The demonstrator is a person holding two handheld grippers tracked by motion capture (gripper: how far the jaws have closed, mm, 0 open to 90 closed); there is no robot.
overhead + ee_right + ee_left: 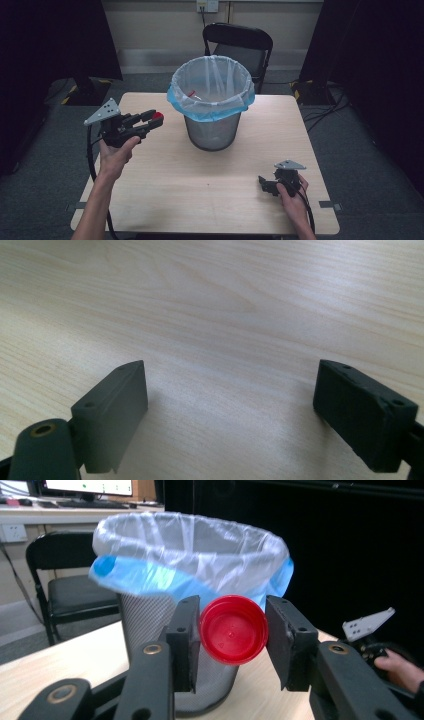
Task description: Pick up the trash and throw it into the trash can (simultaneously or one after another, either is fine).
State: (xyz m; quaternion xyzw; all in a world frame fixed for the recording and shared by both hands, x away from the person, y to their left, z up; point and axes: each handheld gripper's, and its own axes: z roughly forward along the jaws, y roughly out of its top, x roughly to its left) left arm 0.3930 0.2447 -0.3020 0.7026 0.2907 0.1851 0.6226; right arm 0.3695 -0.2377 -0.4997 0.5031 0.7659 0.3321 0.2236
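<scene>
**Red cap held just short of the bin**

Black jaws of the left gripper pinch a red bottle cap by its rim, one pad on each side, its hollow face turned back toward the gripper's camera. Straight beyond the cap, a little higher and close ahead, stands the wire-mesh bin, its clear liner folded over a blue one at the rim. From above, the cap sits at the gripper's tip, left of the bin and below its rim, so the coming move looks like a lift and a reach rightward over the opening. The left hand holds its gripper clear of the bench, pointing level at the bin's side; this hand is the nearer to the bin. The right gripper rests low at the bench's near right corner, jaws spread wide with nothing between them, the right hand behind it, well apart from the bin. A black chair stands behind the bench.
</scene>
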